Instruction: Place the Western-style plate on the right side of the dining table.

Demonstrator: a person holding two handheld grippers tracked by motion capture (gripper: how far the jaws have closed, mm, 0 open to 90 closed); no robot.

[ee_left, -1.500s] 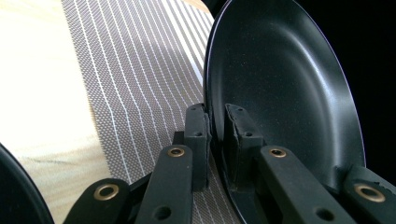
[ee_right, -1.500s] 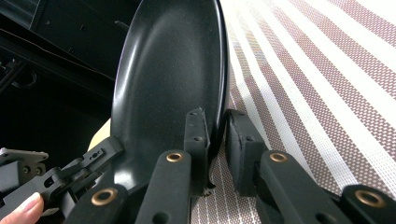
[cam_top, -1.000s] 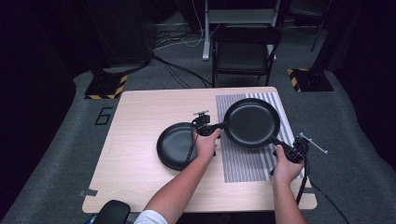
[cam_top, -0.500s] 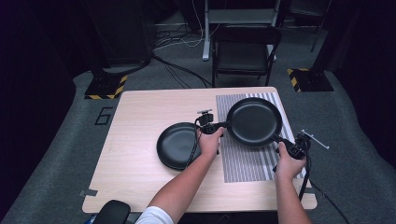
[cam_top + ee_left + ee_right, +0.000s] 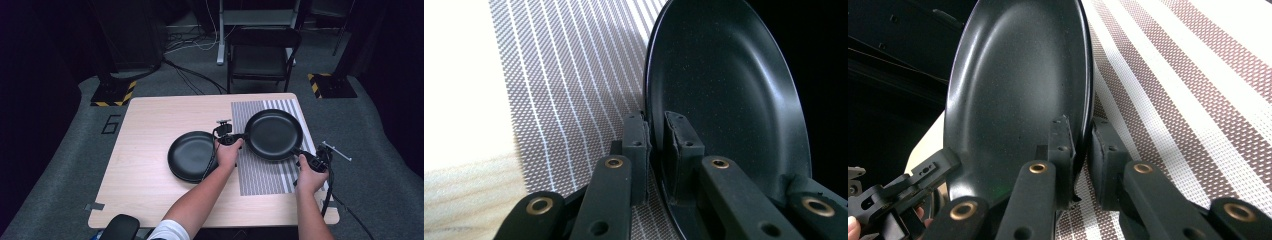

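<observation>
**Black plate clamped from both sides**

Round black shallow plate [image 5: 274,134] over striped grey woven mat [image 5: 262,172] on pale wooden tabletop [image 5: 150,117]. Left claw [image 5: 234,138] clamped on its left rim, right claw [image 5: 300,154] on its right rim. Second round black plate [image 5: 190,156] flat beside mat.

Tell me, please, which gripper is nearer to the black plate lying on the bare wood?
Left. The left gripper is clamped on the other black plate's rim just right of the plate on the wood; the right gripper grips that rim's far side.

My grippers [image 5: 655,150] were black, with brass-ringed screw holes on the jaws, black cables, and a white sleeve [image 5: 167,231].
</observation>
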